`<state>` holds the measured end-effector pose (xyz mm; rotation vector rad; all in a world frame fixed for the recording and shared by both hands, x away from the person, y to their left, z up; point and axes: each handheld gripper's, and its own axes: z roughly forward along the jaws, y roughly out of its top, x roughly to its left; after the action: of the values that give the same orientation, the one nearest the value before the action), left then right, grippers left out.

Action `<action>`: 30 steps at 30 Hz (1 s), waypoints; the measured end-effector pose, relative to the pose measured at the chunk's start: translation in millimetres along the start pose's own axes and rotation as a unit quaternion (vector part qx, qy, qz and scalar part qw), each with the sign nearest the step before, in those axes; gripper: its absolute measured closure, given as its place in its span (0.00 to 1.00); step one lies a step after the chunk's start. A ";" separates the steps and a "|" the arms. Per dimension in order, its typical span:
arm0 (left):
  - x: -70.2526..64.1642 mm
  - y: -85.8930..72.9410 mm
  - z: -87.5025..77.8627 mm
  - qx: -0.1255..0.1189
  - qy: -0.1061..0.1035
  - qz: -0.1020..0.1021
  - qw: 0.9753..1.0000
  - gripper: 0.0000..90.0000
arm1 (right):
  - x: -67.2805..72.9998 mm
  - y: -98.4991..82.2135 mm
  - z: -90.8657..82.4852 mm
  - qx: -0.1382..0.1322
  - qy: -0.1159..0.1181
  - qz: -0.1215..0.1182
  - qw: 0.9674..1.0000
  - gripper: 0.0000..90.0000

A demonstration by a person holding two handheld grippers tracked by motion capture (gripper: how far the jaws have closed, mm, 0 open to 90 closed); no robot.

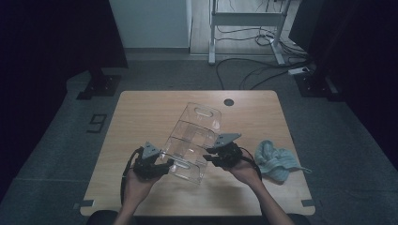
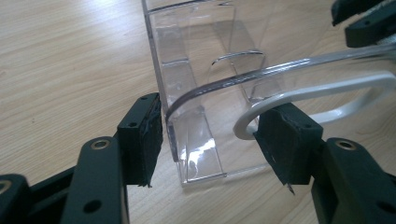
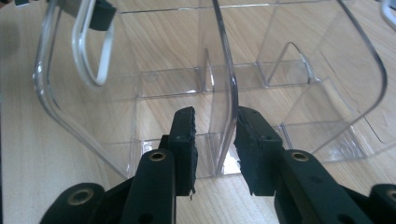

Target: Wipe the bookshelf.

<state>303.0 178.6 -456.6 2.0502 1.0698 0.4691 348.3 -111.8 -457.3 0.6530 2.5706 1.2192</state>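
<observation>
Clear plastic organizer (image 1: 193,140) sits mid-table, long axis running diagonally from the near left toward the far right, divided into compartments, with a handle cutout in each end wall. Its near end is between the two hands.

Left gripper (image 1: 162,165) is at the near left corner of the organizer. In the left gripper view (image 2: 208,135) the jaws straddle the end wall by the handle cutout: left pad right against the outer corner edge, right pad at the white rim of the cutout. Can't tell if both pads are actually pressing; there's visible space between them and the wall is thin. So: jaws partly spread around the end wall, grip not confirmed.

Right gripper (image 1: 210,157) comes in from the right side of the organizer's near end. In the right gripper view (image 3: 215,128) the jaws bracket the thin clear side wall: right pad touching it, left pad standing just off it with a gap. Looks like straddling, not a firm pinch.

Organizer's base appears flat on the wooden table (image 1: 141,112). A crumpled light blue cloth (image 1: 276,161) lies on the table just right of the right hand (image 1: 244,169), apart from the organizer.
</observation>
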 end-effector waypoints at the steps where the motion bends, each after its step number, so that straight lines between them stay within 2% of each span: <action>1: 1.0 -0.1 0.3 -0.001 0.000 -0.001 1.000 0.46 | 0.9 -0.1 0.1 -0.001 0.001 -0.001 1.000 0.74; 9: 9.8 -0.2 2.1 -0.006 -0.003 -0.004 1.000 0.48 | 12.8 0.8 2.1 0.002 0.012 -0.010 1.000 0.71; 15: 14.8 0.0 3.8 -0.011 0.005 -0.009 1.000 0.48 | 17.2 1.1 3.9 0.004 0.015 -0.010 1.000 0.69; 20: 17.9 -0.2 3.8 -0.011 0.006 -0.014 1.000 0.48 | 18.7 2.8 -0.6 0.002 0.032 -0.022 0.999 0.61; 23: 17.1 -0.7 2.3 -0.007 0.004 -0.012 1.000 0.46 | 13.7 4.6 -13.0 -0.009 0.018 -0.018 1.000 0.57; 27: 18.0 -1.8 -3.1 -0.005 -0.005 -0.015 1.000 0.46 | -3.9 -0.3 -30.0 -0.012 -0.028 0.003 1.000 0.59; 30: 18.3 -2.0 -4.6 -0.001 -0.001 -0.015 1.000 0.47 | -19.0 -7.2 -34.3 -0.009 -0.067 0.025 0.997 0.61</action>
<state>309.7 196.4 -455.6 2.0305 1.0965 0.4537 349.8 -148.2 -441.0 0.7729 2.4451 1.1699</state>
